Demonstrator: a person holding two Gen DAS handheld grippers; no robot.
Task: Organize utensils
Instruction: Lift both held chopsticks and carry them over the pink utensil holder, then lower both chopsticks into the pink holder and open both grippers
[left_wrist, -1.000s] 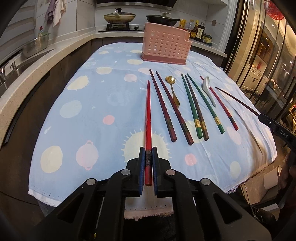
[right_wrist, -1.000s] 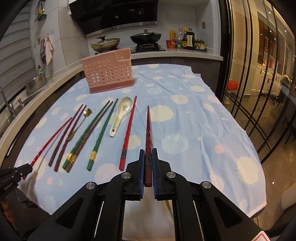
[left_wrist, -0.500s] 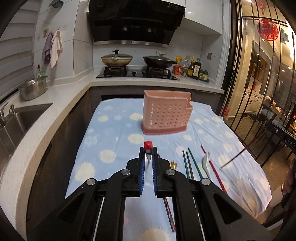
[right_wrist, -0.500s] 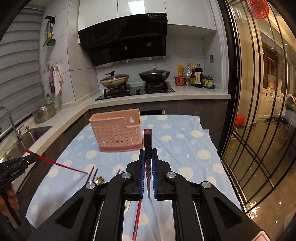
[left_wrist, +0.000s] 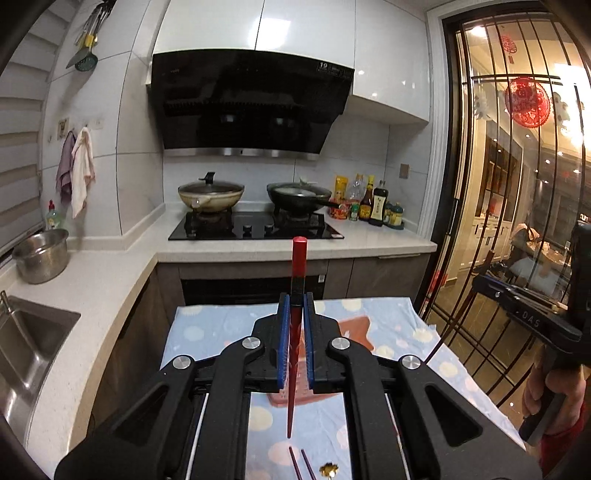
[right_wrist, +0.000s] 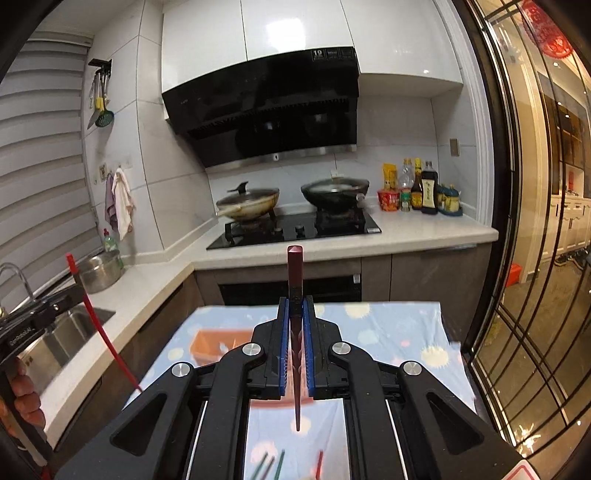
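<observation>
My left gripper (left_wrist: 295, 314) is shut on a bright red chopstick (left_wrist: 297, 266), held upright with its thin tip pointing down over the table. My right gripper (right_wrist: 295, 314) is shut on a dark red chopstick (right_wrist: 294, 273), also upright, tip down. The pink perforated utensil holder (right_wrist: 218, 341) stands on the blue spotted tablecloth (right_wrist: 388, 325), below and mostly behind the grippers; its corner shows in the left wrist view (left_wrist: 356, 326). Other chopsticks (right_wrist: 271, 465) and a gold spoon (left_wrist: 328, 469) lie on the cloth beneath. The right gripper also shows in the left wrist view (left_wrist: 524, 317), the left one in the right wrist view (right_wrist: 37, 317).
A counter with a sink (left_wrist: 26, 336) and a steel pot (left_wrist: 40, 254) runs along the left. A stove with two pans (left_wrist: 255, 218) and sauce bottles (left_wrist: 373, 206) is behind the table. Glass doors with black bars (left_wrist: 498, 221) stand to the right.
Both grippers lifted their chopsticks off the cloth and tilted upward, so the chopsticks went from lying flat to standing upright. The table and holder dropped low in both views.
</observation>
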